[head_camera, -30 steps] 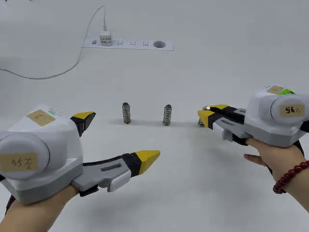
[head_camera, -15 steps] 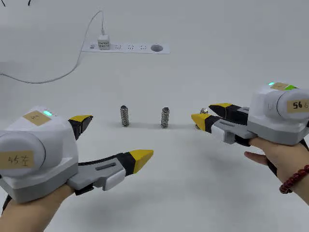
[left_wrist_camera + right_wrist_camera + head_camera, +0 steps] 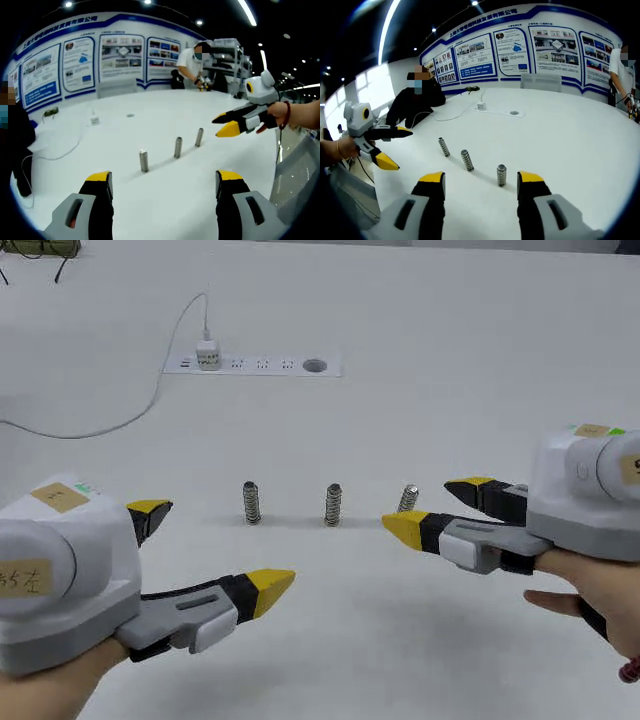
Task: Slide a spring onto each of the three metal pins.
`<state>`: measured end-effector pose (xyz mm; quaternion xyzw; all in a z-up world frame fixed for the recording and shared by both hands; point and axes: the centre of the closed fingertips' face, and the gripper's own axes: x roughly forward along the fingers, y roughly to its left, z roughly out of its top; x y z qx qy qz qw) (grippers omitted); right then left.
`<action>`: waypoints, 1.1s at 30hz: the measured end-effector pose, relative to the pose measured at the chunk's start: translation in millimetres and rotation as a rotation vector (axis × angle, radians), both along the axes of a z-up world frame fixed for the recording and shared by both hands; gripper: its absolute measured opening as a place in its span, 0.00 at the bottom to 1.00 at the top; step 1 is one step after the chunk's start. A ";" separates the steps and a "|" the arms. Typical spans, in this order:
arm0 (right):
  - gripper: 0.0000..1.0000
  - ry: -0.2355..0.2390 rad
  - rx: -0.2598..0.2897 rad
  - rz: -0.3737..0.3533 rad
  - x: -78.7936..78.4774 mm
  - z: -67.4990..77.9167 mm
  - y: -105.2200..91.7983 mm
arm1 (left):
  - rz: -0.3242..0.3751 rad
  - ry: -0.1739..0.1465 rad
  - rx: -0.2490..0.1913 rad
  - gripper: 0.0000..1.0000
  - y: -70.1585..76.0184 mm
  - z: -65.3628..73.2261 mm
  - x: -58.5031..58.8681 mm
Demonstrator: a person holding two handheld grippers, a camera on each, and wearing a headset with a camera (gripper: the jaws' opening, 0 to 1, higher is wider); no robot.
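Springs stand upright in a row across the white table (image 3: pixel 430 370): the left spring (image 3: pixel 251 502), the middle spring (image 3: pixel 333 504) and the right spring (image 3: pixel 408 499), each with its long axis vertical and roughly evenly spaced from its neighbour. The pins are hidden inside the coils, so all three look loaded, and no loose spring lies nearby. The right gripper (image 3: pixel 433 508) is the nearer one. Its fingers (image 3: pixel 405 528) are spread wide and hold nothing, and in the right gripper view the right spring sits straight ahead, between the two fingertips but apart from both. The left gripper (image 3: pixel 210 548) hangs nearer the person and to the left of the row, well apart from the left spring, its fingers likewise spread and empty. Any further touch would fall most naturally to the right gripper, coming in level at the right spring's side. Beyond the row a power strip (image 3: pixel 262 365) with a plugged charger lies on the table.
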<state>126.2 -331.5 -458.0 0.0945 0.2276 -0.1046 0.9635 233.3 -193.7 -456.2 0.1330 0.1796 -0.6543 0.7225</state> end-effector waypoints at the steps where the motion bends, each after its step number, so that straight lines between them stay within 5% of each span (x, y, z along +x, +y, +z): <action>1: 0.60 -0.001 0.002 0.003 -1.7 2.0 2.5 | -0.001 0.002 0.001 0.86 2.0 0.9 0.2; 17: 0.72 0.009 0.019 0.024 -22.0 13.9 30.5 | 0.012 0.012 0.014 0.88 26.9 13.0 -6.5; 33: 0.81 0.002 0.006 0.045 -37.0 15.6 54.3 | 0.036 0.023 0.021 0.94 43.8 9.0 -11.3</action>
